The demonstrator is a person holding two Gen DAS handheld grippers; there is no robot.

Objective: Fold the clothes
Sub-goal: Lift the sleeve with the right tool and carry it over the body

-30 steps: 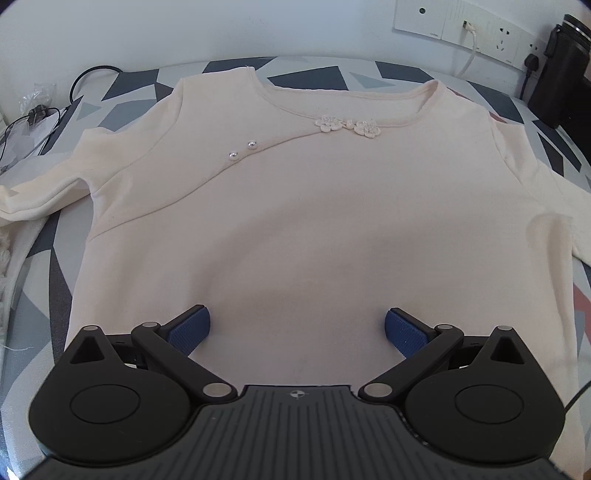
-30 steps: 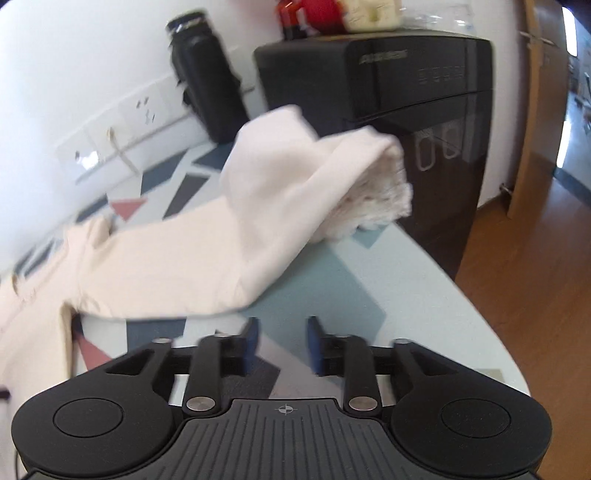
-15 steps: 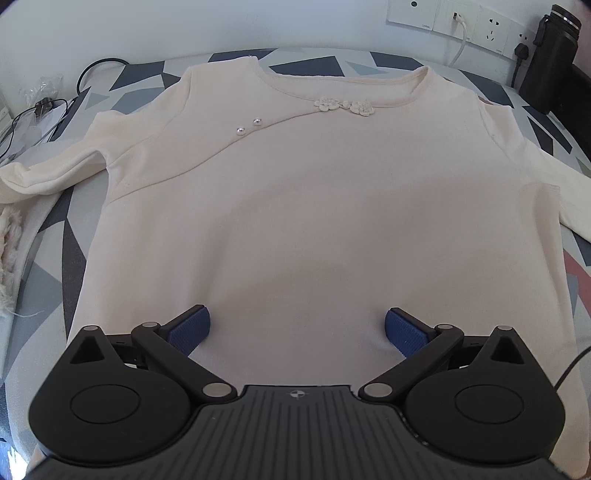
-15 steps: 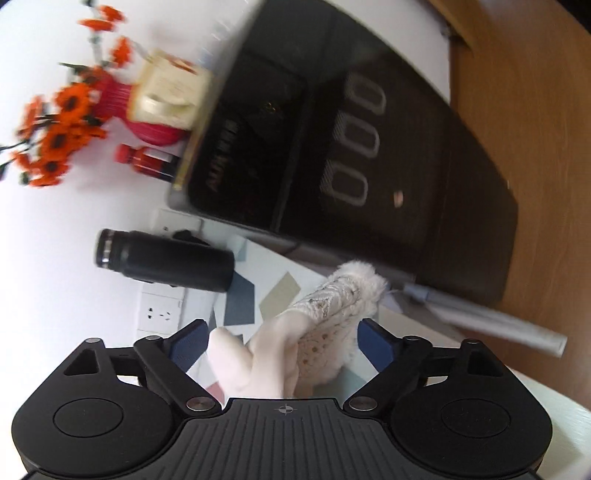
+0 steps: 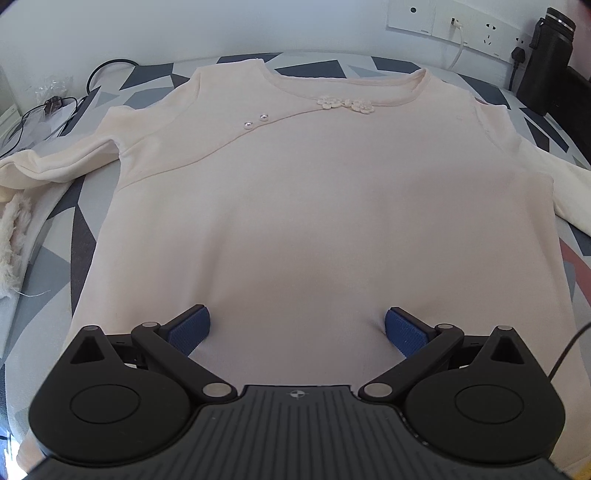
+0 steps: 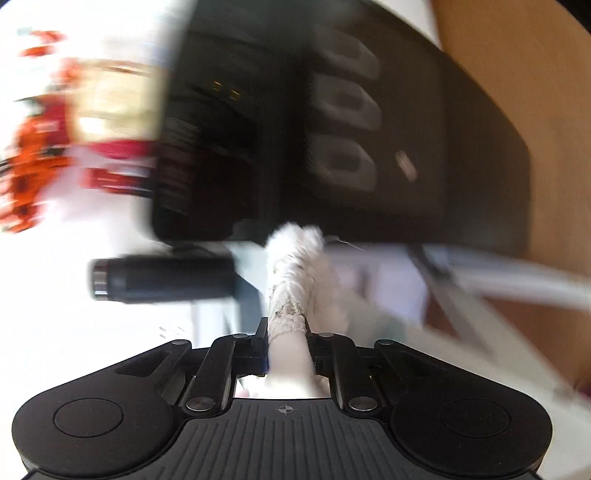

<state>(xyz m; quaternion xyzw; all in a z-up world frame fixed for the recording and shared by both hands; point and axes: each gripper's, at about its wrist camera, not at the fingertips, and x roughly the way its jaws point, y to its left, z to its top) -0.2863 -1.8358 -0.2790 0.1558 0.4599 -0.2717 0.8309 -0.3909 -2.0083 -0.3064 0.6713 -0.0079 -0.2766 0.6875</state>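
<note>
1. one cream top [image 5: 325,206] lies flat, front up, on a table [image 5: 55,266] with a grey, white and dark geometric cover; its neckline points toward the far wall.
2. two small pearl buttons [image 5: 255,122] sit on a diagonal seam below the neckline, with little flower trims [image 5: 345,104] at the collar.
3. the left gripper [image 5: 297,326] hovers over the lower body of the top, its jaws spread wide, blue pads well apart with nothing pinched between them.
4. the top's left-hand sleeve [image 5: 55,168] trails off to the side; its fluffy cuff [image 5: 13,236] lies at the table edge.
5. the right gripper [image 6: 286,341] is closing its jaws on the other sleeve's fuzzy white cuff [image 6: 295,266], the fabric squeezed between the fingers and sticking out past them.
6. the right wrist view is blurred and rolled; a black appliance [image 6: 332,122] and a dark bottle [image 6: 162,277] show behind the cuff.
7. wall sockets [image 5: 458,24] and cables [image 5: 51,107] sit along the table's far side.
</note>
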